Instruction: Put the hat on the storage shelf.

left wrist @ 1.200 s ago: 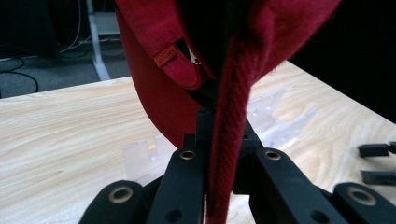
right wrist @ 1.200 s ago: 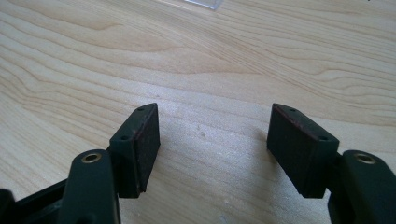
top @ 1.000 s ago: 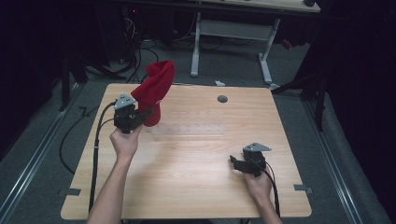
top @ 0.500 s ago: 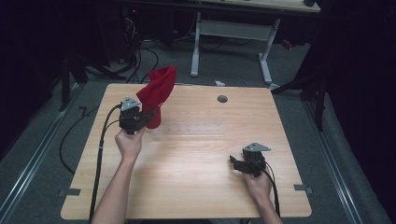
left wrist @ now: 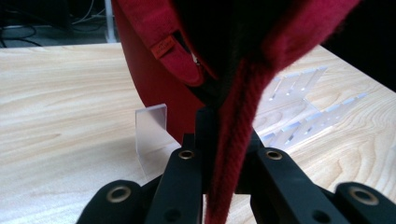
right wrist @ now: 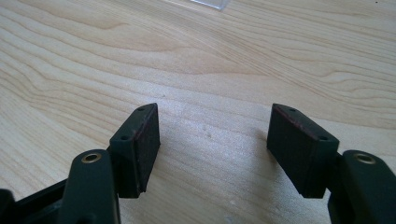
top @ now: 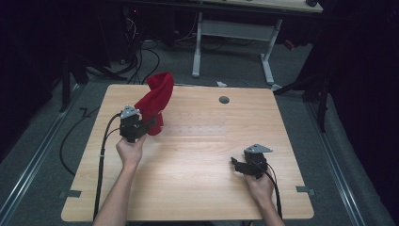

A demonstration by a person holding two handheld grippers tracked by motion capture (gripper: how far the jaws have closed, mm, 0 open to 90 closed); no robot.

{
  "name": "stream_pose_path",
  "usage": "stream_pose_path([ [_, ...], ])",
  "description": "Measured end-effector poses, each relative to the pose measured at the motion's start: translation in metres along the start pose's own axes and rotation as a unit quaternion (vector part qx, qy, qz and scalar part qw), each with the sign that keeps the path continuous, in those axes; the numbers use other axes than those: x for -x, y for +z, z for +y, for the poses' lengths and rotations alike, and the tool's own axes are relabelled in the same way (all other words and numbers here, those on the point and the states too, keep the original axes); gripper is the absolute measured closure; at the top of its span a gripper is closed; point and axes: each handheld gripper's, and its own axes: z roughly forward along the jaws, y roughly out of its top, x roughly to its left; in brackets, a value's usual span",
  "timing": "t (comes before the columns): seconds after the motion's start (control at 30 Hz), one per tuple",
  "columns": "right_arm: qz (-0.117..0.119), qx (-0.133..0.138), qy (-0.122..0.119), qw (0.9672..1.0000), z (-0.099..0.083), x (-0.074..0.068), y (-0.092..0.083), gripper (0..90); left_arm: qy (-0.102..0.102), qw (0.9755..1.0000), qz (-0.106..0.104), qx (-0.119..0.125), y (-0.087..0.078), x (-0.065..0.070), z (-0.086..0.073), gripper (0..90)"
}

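A red knitted cloth [top: 157,96] hangs bunched above the back left part of the wooden table [top: 197,188], its lower end near the tabletop. My left gripper [top: 149,125] is shut on it. In the left gripper view the red cloth [left wrist: 154,79] drops between the closed jaws of the left gripper [left wrist: 225,137], with a small sewn tab showing. My right gripper [top: 236,165] rests at the front right, a hand behind it. In the right gripper view the right gripper [right wrist: 212,135] is open just above bare wood, nothing between its pads.
A small clear plastic plate [left wrist: 150,128] stands upright beside the cloth, and a clear slotted sheet [left wrist: 303,93] lies flat beyond it. A round grommet [top: 224,99] sits near the table's far edge. Cables [top: 101,155] trail off the left side. A white-legged desk [top: 235,33] stands behind.
The left hand has sunk, bringing the red cloth down closer to the tabletop. The right gripper has stayed where it was.
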Motion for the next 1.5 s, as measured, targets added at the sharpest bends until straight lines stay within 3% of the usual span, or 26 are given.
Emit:
stream_pose_path([
  [0.27, 0.0, 0.0, 0.0, 1.0, 0.0, 0.0, 0.0, 34.8, 0.018, 0.9997, 0.017, -0.006, -0.004, 0.0, -0.008, 76.6],
  [0.5, 0.0, 0.0, 0.0, 1.0, 0.0, 0.0, 0.0, 34.8, 0.008, 0.9995, 0.029, -0.012, -0.01, -0.007, -0.012, 67.8],
  [0.77, 0.0, 0.0, -0.001, 1.0, 0.0, 0.0, 0.0, 34.7, 0.012, 0.9986, 0.042, -0.031, -0.016, -0.012, -0.017, 46.9],
  [0.83, 0.0, 0.0, -0.001, 1.0, 0.0, 0.0, 0.0, 34.7, 0.004, 0.9983, 0.045, -0.037, -0.017, -0.013, -0.018, 42.9],
  [0.9, 0.0, 0.0, -0.001, 1.0, 0.0, 0.0, 0.0, 34.8, 0.013, 0.998, 0.046, -0.041, -0.018, -0.011, -0.019, 39.6],
  [1.07, 0.0, 0.0, -0.001, 1.0, 0.0, 0.0, 0.0, 34.7, 0.015, 0.9977, 0.049, -0.045, -0.019, -0.008, -0.02, 34.1],
  [1.17, 0.0, 0.0, -0.001, 1.0, 0.0, 0.0, 0.0, 34.7, 0.012, 0.9983, 0.04, -0.04, -0.023, -0.006, -0.022, 34.1],
  [1.5, 0.001, 0.0, -0.001, 1.0, 0.0, -0.001, 0.0, 34.3, 0.031, 0.9976, 0.045, -0.042, -0.033, -0.001, -0.027, 30.7],
])
